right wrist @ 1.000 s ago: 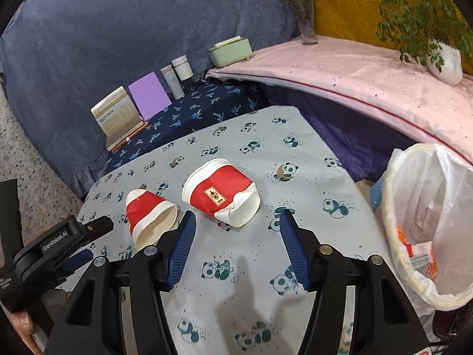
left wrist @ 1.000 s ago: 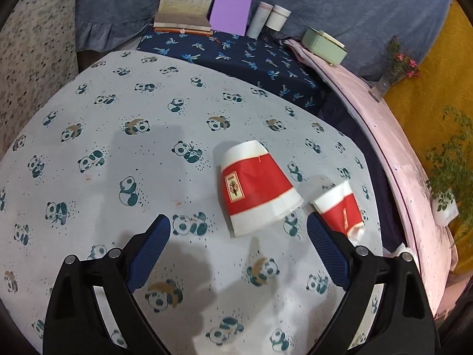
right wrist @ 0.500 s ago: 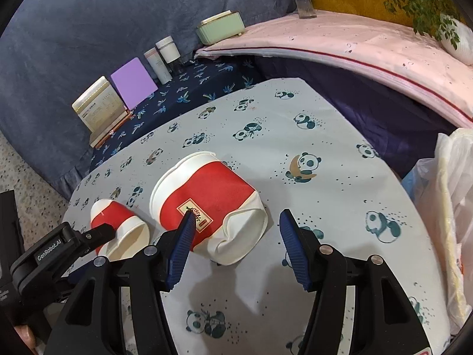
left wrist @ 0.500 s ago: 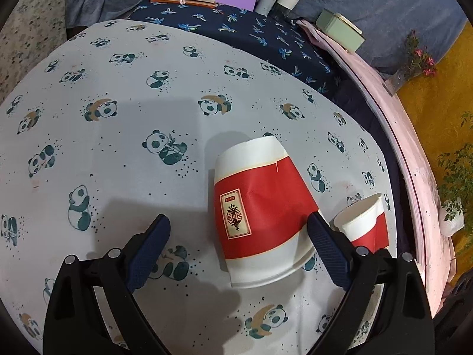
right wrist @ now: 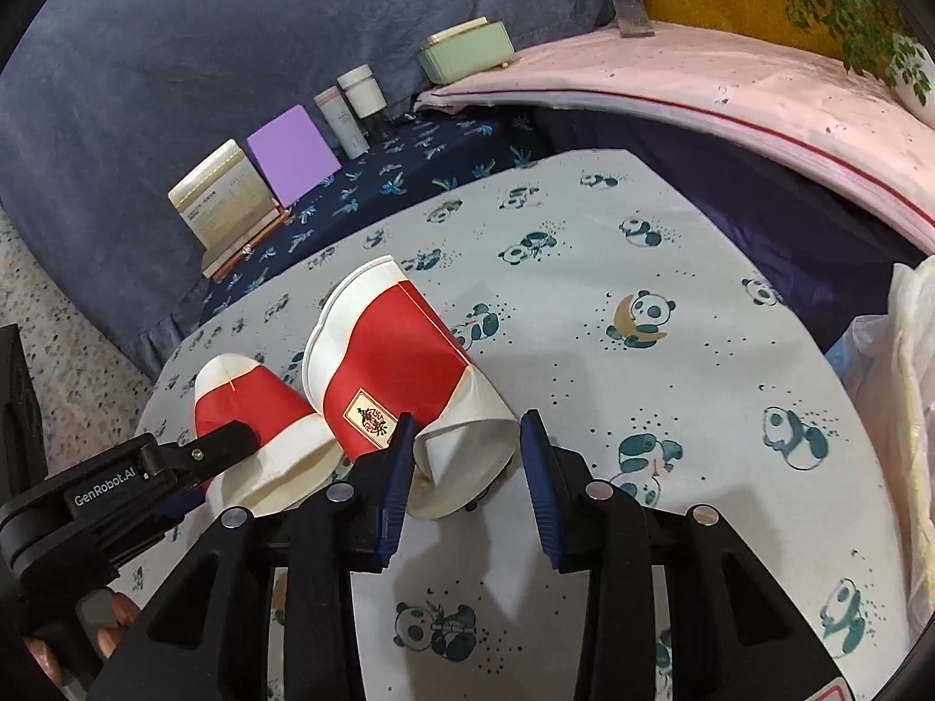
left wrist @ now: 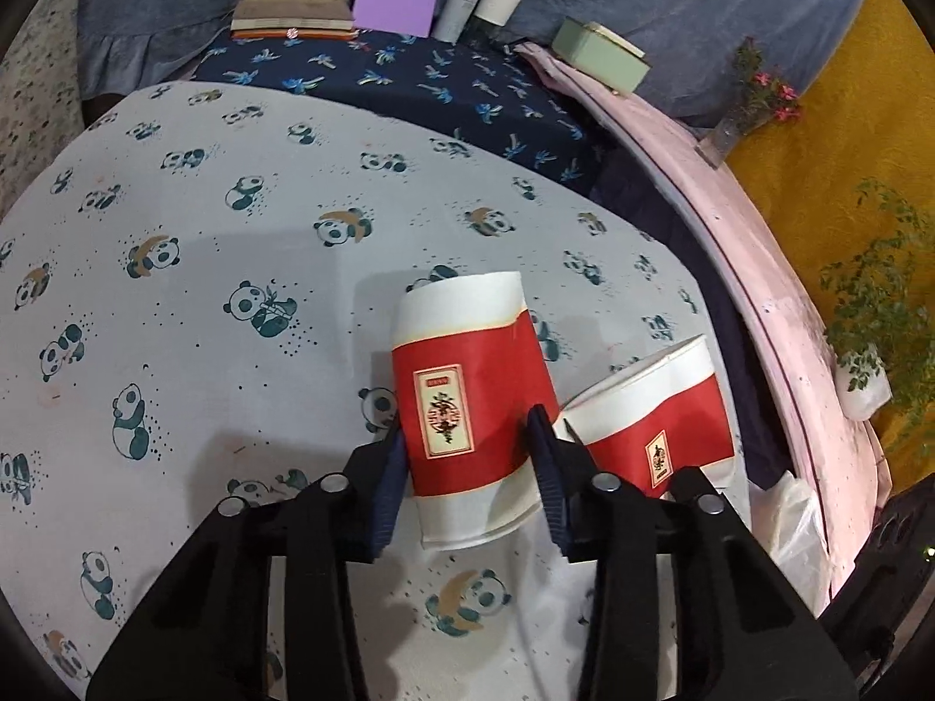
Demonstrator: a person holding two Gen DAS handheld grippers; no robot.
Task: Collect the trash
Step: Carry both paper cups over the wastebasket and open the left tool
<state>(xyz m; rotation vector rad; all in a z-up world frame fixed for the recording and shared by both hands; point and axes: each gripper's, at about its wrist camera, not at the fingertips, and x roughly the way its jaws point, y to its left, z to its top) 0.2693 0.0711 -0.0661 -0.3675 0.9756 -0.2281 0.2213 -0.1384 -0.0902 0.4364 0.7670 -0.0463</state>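
**A:** Looking at both wrist views, which piece of trash is each hand after?

**B:** Two red-and-white paper cups lie on their sides, touching, on the panda-print bench [left wrist: 175, 204]. The left gripper [left wrist: 467, 438] straddles the left-hand cup [left wrist: 467, 397] across its red band. The right gripper [right wrist: 467, 438] sits over the mouth of the crumpled cup [right wrist: 397, 374].

**A:** How do the jaws stand?

**B:** Both pairs are closing. On the left, the blue pads [left wrist: 540, 444] bear against either side of the cup wall, so I'd call that a pinch just forming. On the right, one pad touches the dented rim. The other looks a sliver clear of it, so the cup is between the jaws but not yet squeezed.

**A:** Why take them side-on?

**B:** I think because a cup on its side offers its round wall. Coming down at a slant lets the pads meet it across the width, where thin paper gives a little and holds. The crumpled mouth is already flattened, so it fits narrow jaws.

**A:** And then?

**B:** The white trash bag [right wrist: 911, 350] hangs open just off the bench edge on the right, with litter in it. It looks close enough for a short carry. One risk is that the cups touch, so lifting one may nudge the other.
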